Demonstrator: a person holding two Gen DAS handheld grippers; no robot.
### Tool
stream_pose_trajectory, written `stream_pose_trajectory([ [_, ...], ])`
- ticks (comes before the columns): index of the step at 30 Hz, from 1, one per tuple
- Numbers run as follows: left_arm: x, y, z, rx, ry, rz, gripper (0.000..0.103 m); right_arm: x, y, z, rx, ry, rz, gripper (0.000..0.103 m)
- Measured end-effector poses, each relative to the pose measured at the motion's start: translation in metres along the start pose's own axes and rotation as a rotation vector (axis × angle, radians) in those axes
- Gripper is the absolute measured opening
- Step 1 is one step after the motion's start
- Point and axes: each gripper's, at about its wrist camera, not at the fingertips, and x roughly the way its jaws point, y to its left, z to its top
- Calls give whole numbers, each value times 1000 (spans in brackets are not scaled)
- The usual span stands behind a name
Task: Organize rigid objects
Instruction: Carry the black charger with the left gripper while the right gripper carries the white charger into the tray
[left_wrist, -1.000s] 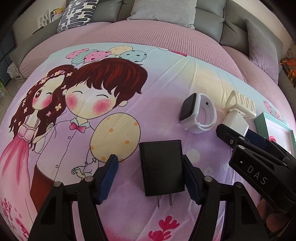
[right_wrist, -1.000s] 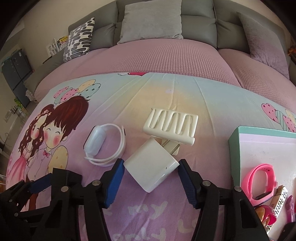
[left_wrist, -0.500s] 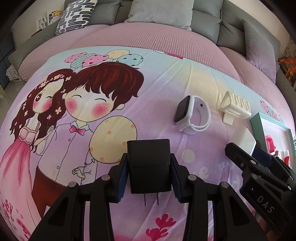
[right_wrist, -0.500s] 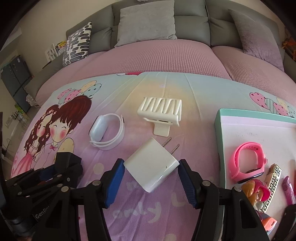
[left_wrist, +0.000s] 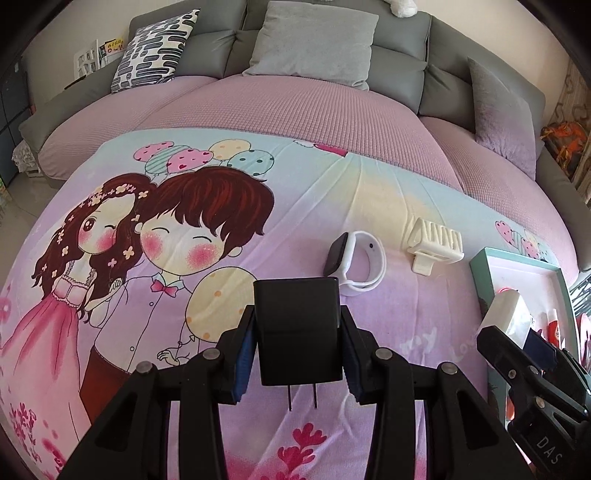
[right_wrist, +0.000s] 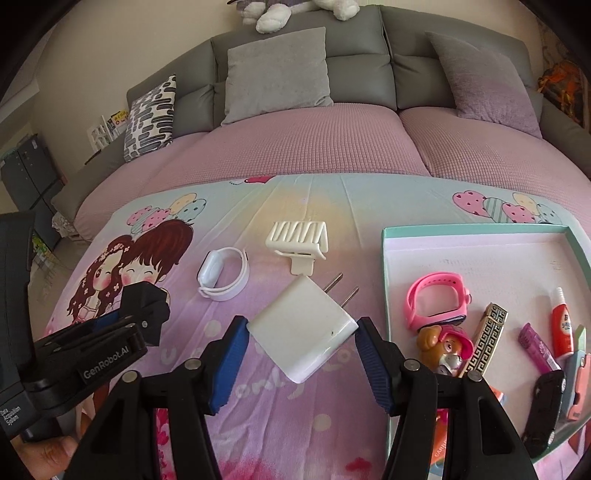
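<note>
The left hand-held gripper (left_wrist: 297, 354) is closed on a black charger (left_wrist: 297, 328), its blue pads (left_wrist: 246, 354) pressed to the two flat sides; the charger is a matte, boxy block with rounded edges, held clear of the bed with its two thin metal prongs pointing back toward the camera. The right hand-held gripper (right_wrist: 301, 360) is clamped about half wide on a white charger (right_wrist: 303, 328), a glossy squarish block turned cornerwise between the blue ribbed pads (right_wrist: 227, 363), with two brass-coloured prongs angled up and away to the right; it too is off the sheet (right_wrist: 258, 424), just left of the tray (right_wrist: 476, 226). The sheet, printed with a cartoon couple and balloons, covers the near part of the bed. On it lie a white watch (right_wrist: 223, 275) with a dark face and looped strap, resting on its side, and just to its right a cream ribbed clip (right_wrist: 297, 240) with a small tab toward the camera; the two are near each other but apart. The tray, teal-rimmed with a pale floor, sits on the right of the sheet and holds a pink watch (right_wrist: 436, 304), a small toy pup (right_wrist: 445, 345), a patterned gold lighter (right_wrist: 485, 338), a red tube (right_wrist: 561, 325), a purple stick (right_wrist: 537, 347) and a black toy car (right_wrist: 545, 410). Grey cushions line the headboard behind
</note>
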Motion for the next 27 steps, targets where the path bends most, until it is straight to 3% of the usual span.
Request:
stream_pose_trajectory([
  [17,-26,-58,3,119,-65,-60,43,-38,-62,-18,151,-40,-76,63],
  [21,-29,-81,0,163,-61,-112,43,-45,-79,-17,196,-63,-83,63],
  [27,-33,-115,-5,244,-63,-108,43,-55,-113,-18,285,-79,-153,63],
])
